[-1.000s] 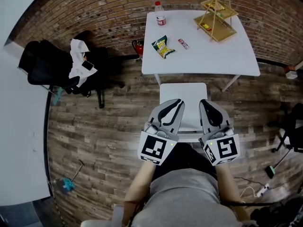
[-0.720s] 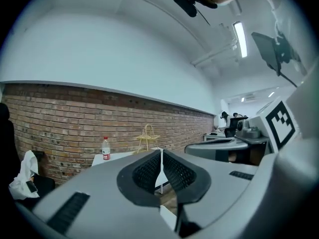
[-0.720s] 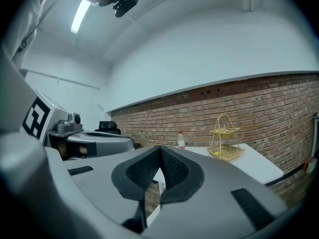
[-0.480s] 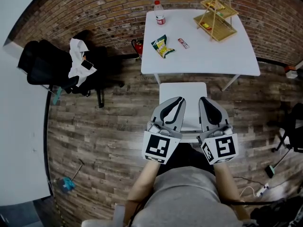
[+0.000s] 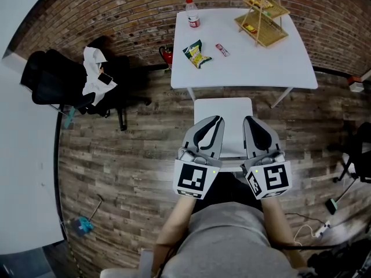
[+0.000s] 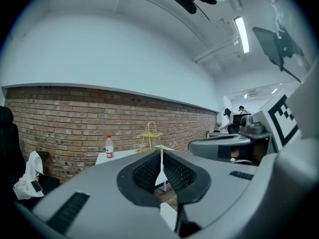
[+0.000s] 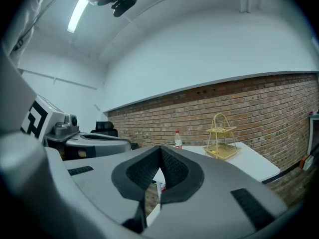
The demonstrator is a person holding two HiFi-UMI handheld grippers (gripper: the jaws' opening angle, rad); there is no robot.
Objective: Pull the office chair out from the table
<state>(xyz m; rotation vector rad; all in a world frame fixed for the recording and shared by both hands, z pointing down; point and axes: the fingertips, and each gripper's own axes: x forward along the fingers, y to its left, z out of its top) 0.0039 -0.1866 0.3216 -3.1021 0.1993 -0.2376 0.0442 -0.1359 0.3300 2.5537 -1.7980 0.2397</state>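
A white chair point(image 5: 223, 110) stands on the wood floor just in front of the white table point(image 5: 249, 68); the chair's seat is outside the table's edge. My left gripper point(image 5: 217, 121) and right gripper point(image 5: 249, 122) hover side by side over the seat's near half, both pointing toward the table. Each is shut with nothing between its jaws. In the left gripper view the left gripper point(image 6: 160, 157) frames the table point(image 6: 124, 155) beyond it. The right gripper point(image 7: 159, 151) likewise looks at the table point(image 7: 249, 164). Whether either gripper touches the chair is hidden.
A black office chair point(image 5: 61, 80) draped with white cloth stands at the left by the brick wall. On the table are a bottle point(image 5: 192, 14), a snack bag point(image 5: 196, 53) and a wooden rack point(image 5: 261, 16). Cables and stands lie at the right edge.
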